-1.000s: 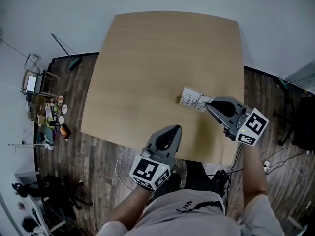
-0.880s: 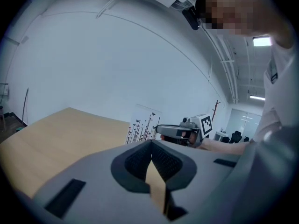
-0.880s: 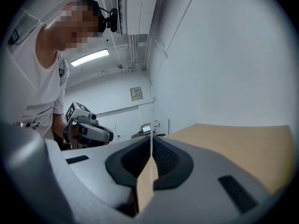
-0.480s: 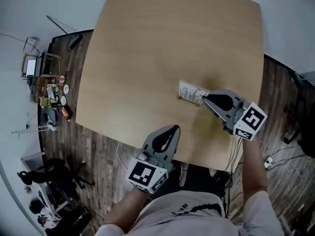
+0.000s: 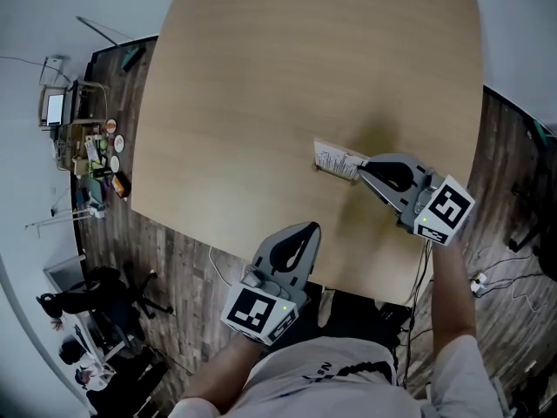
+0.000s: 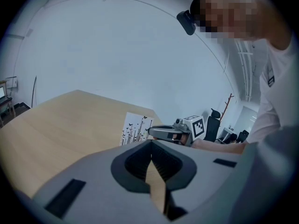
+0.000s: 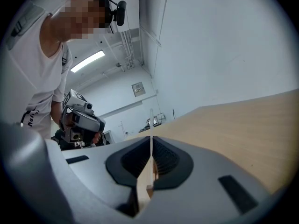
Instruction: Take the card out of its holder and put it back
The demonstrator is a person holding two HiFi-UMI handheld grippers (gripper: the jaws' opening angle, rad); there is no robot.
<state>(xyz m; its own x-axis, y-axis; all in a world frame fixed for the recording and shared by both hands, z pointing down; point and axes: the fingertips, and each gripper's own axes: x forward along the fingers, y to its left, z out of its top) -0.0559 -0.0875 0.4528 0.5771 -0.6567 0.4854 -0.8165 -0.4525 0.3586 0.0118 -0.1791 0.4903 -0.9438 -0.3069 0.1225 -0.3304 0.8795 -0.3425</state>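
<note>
Jaws of the left hand-held gripper (image 5: 311, 227) are pressed together with nothing between them; it sits at the near edge of the light wooden surface (image 5: 261, 94), well apart from the card. Its cube (image 5: 255, 310) bears a black-and-white square marker. Ahead of this hand-held gripper and to its right, the card (image 5: 336, 158) stands upright on its long edge. From the left gripper view its white face (image 6: 135, 127) shows black drawings like thin stems and small birds; no words can be read there. In the head view the print is only dark, unreadable lines. A small brown holder (image 5: 317, 165) sits at the card's end farthest from the right hand-held gripper; whether the card is seated in it cannot be told. The right hand-held gripper (image 5: 360, 165) is clamped on the card's other end: in its own view the card (image 7: 151, 120) runs edge-on as a thin white line between the closed jaws. Its marker cube (image 5: 448, 209) faces up.
</note>
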